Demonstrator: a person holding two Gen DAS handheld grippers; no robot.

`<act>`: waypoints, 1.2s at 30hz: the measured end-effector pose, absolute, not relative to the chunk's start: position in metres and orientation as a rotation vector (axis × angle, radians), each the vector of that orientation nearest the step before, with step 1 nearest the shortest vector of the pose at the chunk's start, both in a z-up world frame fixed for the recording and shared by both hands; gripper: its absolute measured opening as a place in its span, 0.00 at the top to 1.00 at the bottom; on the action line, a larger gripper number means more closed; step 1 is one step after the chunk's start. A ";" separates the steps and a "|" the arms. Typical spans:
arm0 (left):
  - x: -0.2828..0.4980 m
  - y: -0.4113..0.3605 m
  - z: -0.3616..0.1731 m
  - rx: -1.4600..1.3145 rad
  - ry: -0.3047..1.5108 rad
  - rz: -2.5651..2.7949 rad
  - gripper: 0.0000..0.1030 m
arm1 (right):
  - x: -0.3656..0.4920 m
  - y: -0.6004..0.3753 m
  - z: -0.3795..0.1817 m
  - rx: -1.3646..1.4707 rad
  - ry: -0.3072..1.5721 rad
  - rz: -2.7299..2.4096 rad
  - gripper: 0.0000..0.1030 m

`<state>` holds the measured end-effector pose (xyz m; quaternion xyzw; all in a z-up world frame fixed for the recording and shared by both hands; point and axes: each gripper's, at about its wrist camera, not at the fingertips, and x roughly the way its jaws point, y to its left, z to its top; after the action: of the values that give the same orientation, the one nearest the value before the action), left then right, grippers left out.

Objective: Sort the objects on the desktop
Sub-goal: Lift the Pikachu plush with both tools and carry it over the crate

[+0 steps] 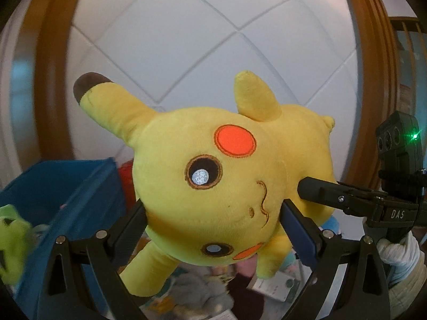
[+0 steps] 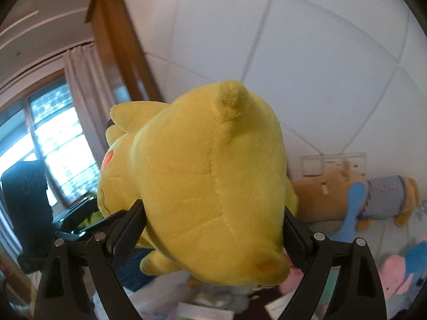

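you have the yellow plush (image 1: 213, 176) pinched at the head by the left tongs (image 1: 213, 213) and at the body by the right tongs (image 2: 213, 224). keep both squeezes even and move them together toward the blue bin (image 1: 66, 186), so it doesn't twist free.

Brightness: both views evenly bright, soft daylight.
Source: window (image 2: 50, 144) on the far left of the right wrist view, blown out to white.
Glare: green LED flare on the right gripper (image 1: 301, 186) body, far right of the left wrist view.
Shadows: soft, under the yellow plush (image 1: 226, 181).
Blur: near clutter below the plush is smeared; green toy (image 1: 10, 237) and blue bin (image 1: 66, 186) soft.
Distortion: wall tile lines bow strongly; black vignette at corners.
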<state>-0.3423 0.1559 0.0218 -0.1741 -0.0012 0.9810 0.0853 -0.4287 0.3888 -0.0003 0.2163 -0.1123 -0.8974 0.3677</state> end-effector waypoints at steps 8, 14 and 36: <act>-0.282 0.077 0.043 -0.479 -0.014 3.015 0.06 | -0.376 0.307 0.019 0.500 -0.236 -2.242 0.10; -0.250 0.006 0.064 -0.430 0.017 3.056 0.05 | -0.349 0.236 0.038 0.446 -0.230 -2.220 0.10; -0.307 -0.224 0.081 -0.427 0.036 3.103 0.06 | -0.383 -0.024 0.071 0.419 -0.142 -2.191 0.14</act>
<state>-0.3073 -0.2237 0.0808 -0.1364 0.0116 0.9906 0.0044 -0.3827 -0.0243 0.0710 0.1685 -0.0572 -0.8812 0.4379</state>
